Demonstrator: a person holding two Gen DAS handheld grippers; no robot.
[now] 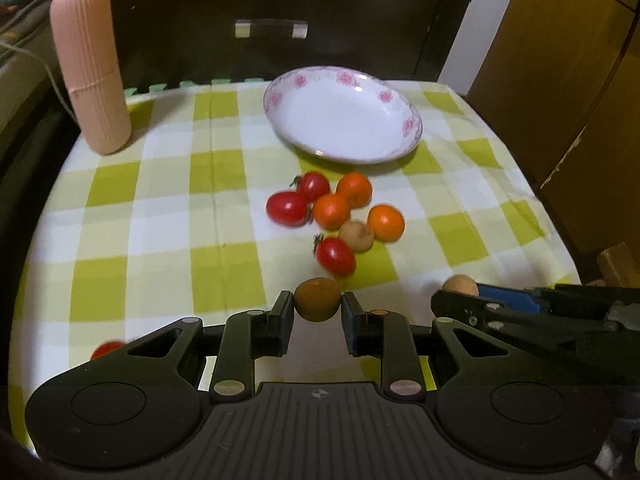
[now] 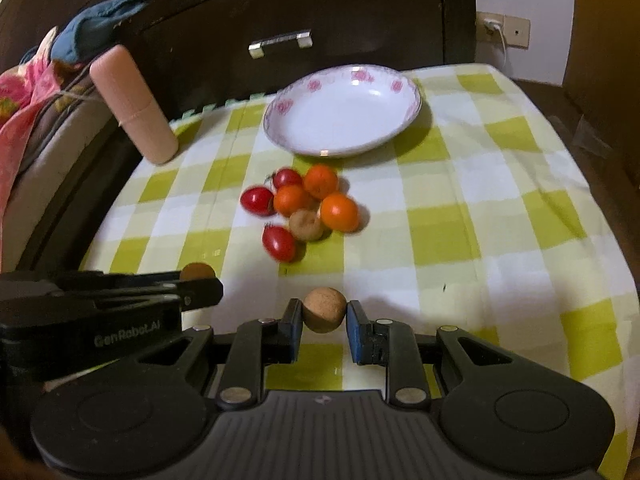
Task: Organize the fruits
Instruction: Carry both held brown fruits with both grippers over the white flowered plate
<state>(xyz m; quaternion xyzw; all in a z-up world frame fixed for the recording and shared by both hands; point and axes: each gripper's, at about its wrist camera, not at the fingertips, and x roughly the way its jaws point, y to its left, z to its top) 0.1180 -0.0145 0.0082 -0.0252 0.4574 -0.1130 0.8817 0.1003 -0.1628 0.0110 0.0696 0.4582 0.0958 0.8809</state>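
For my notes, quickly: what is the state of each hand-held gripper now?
Left hand-held gripper: shut on a dark brown round fruit.
Right hand-held gripper: shut on a light brown round fruit.

The surface has a cloth with white and yellow-green squares on it. A white plate with pink flowers on its rim sits near the far edge. A tall pink ribbed tube stands at the far left corner. In front of the plate lies a little heap of small fruits: three red tomatoes, three orange fruits and one pale brown fruit, close together. One more red fruit lies alone near the front left.
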